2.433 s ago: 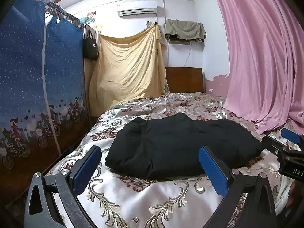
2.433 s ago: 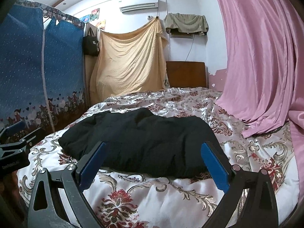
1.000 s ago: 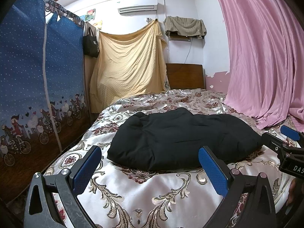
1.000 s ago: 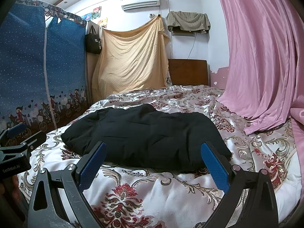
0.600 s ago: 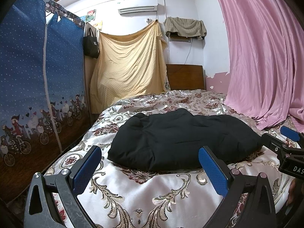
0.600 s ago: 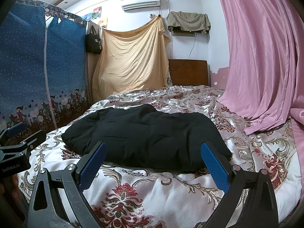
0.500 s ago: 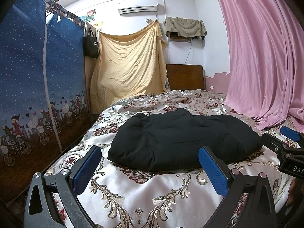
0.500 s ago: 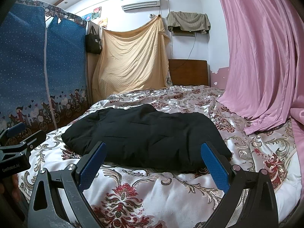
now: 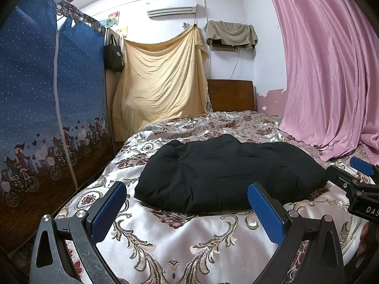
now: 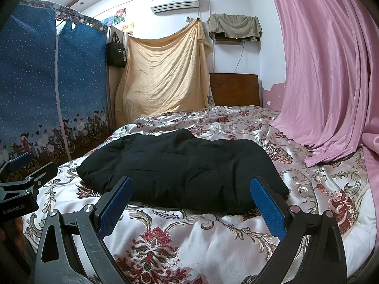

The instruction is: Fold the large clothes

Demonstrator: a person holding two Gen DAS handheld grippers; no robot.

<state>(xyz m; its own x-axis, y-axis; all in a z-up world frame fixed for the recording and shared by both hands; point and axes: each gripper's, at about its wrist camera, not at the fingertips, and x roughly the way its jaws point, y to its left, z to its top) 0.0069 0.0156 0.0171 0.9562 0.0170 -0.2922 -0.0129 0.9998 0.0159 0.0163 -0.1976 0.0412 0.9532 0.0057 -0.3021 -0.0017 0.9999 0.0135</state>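
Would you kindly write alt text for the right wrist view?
A black padded garment lies folded on a floral satin bedspread, beyond the open right gripper. The left gripper shows at left; a pink curtain hangs right.

A bed (image 9: 189,241) is flanked by a blue wardrobe (image 9: 47,94) and pink curtain (image 9: 331,71); an air conditioner (image 9: 171,10) is mounted above.

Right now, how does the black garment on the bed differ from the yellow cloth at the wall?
The black garment lies bundled on the bedspread; the yellow cloth hangs spread out from the wall. The black garment looks thick and padded; the yellow cloth looks thin and drapes in long folds. Neither gripper touches either.
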